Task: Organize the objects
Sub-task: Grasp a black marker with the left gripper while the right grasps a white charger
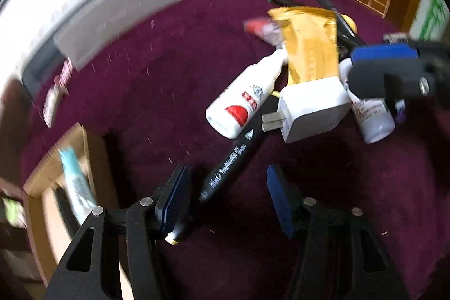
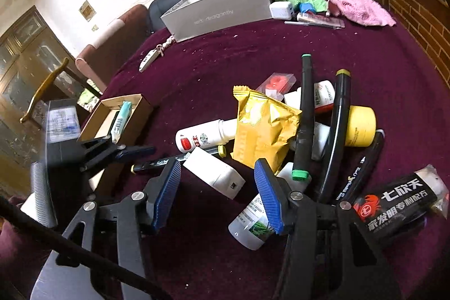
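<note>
A pile of objects lies on the maroon tablecloth (image 1: 146,80). My left gripper (image 1: 225,182) is open, its fingers either side of a black marker (image 1: 233,156) that lies on the cloth below it. Beyond lie a white bottle (image 1: 244,97), a white charger (image 1: 312,108) and a gold packet (image 1: 309,47). My right gripper (image 2: 216,173) is open above the charger (image 2: 216,173) and a white green-label bottle (image 2: 250,218). The left gripper (image 2: 135,152) shows at the left in the right wrist view. The right gripper's tip (image 1: 379,66) shows in the left wrist view.
An open cardboard box (image 2: 112,114) with a teal tube sits at the table's left edge. A grey box (image 2: 219,10), cloths (image 2: 360,7) and small items stand at the back. Black markers (image 2: 306,114), a yellow jar (image 2: 360,125) and a black packet (image 2: 399,201) lie right.
</note>
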`<state>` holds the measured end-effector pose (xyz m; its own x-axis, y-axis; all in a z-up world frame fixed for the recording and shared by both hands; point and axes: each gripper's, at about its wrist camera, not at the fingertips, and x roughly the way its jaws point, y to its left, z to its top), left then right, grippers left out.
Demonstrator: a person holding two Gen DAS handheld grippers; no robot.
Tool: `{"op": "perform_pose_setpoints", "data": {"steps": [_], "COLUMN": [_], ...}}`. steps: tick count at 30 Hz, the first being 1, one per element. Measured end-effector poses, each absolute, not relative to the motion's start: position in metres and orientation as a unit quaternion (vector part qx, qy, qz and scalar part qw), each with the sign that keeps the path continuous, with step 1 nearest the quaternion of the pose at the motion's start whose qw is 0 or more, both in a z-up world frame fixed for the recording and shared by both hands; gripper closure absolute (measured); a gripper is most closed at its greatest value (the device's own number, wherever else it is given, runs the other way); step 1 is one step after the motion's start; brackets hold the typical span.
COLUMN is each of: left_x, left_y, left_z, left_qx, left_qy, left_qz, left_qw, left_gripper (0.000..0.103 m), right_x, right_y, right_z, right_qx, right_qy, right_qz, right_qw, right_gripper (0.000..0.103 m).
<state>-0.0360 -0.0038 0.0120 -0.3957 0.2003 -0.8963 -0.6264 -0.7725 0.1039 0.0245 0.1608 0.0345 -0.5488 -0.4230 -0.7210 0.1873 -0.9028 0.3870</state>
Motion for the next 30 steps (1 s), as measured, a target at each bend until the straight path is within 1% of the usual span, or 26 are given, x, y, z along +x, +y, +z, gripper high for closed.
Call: {"op": "perform_pose_setpoints", "data": {"steps": [1,2,4,10,13,15,17,18,19,20,21,22,25,30], "left_x": [-0.035,-0.033,-0.023,0.0,0.004,0.01,0.014,0.016,0.018,0.018,0.022,0.024,0.032,0.043], "left_y": [-0.007,-0.01,-0.015,-0.032,-0.028,-0.021,-0.021,-0.021,-0.022,-0.022,-0.024,-0.026,-0.034,-0.052], "left_z": [0.012,0.013,0.015,0.019,0.019,0.018,0.018,0.017,0.018,0.018,0.018,0.019,0.022,0.031], "left_qx": [-0.496,-0.504,-0.509,-0.523,-0.513,-0.502,-0.493,-0.489,-0.485,-0.482,-0.479,-0.48,-0.477,-0.467], "left_qy": [0.202,0.185,0.18,0.149,0.154,0.163,0.157,0.149,0.144,0.14,0.135,0.125,0.1,0.05], "left_qz": [0.801,0.796,0.793,0.787,0.796,0.804,0.812,0.818,0.821,0.824,0.826,0.825,0.827,0.832], "left_qw": [0.266,0.28,0.284,0.291,0.282,0.274,0.269,0.266,0.264,0.264,0.265,0.271,0.282,0.295], "left_gripper": [0.074,0.087,0.092,0.092,0.092,0.09,0.088,0.088,0.088,0.088,0.088,0.092,0.092,0.092], "right_x": [0.023,0.022,0.018,0.009,0.005,0.005,0.006,0.007,0.007,0.006,0.006,0.008,0.012,0.029], "right_y": [0.158,0.156,0.15,0.126,0.113,0.101,0.092,0.089,0.088,0.088,0.09,0.093,0.099,0.111], "right_z": [0.033,0.032,0.029,0.016,0.01,0.009,0.006,0.005,0.004,0.002,0.001,0.001,0.003,0.021], "right_qx": [0.443,0.446,0.45,0.455,0.456,0.457,0.46,0.46,0.464,0.47,0.478,0.479,0.479,0.471], "right_qy": [-0.126,-0.119,-0.101,-0.02,0.018,0.055,0.084,0.094,0.096,0.091,0.08,0.073,0.056,0.005], "right_qz": [-0.87,-0.87,-0.87,-0.872,-0.871,-0.869,-0.868,-0.868,-0.867,-0.864,-0.86,-0.861,-0.864,-0.871], "right_qw": [0.175,0.175,0.177,0.179,0.183,0.178,0.166,0.158,0.156,0.157,0.159,0.156,0.145,0.144], "right_gripper": [0.049,0.049,0.048,0.046,0.046,0.047,0.048,0.053,0.066,0.073,0.084,0.083,0.083,0.083]}}
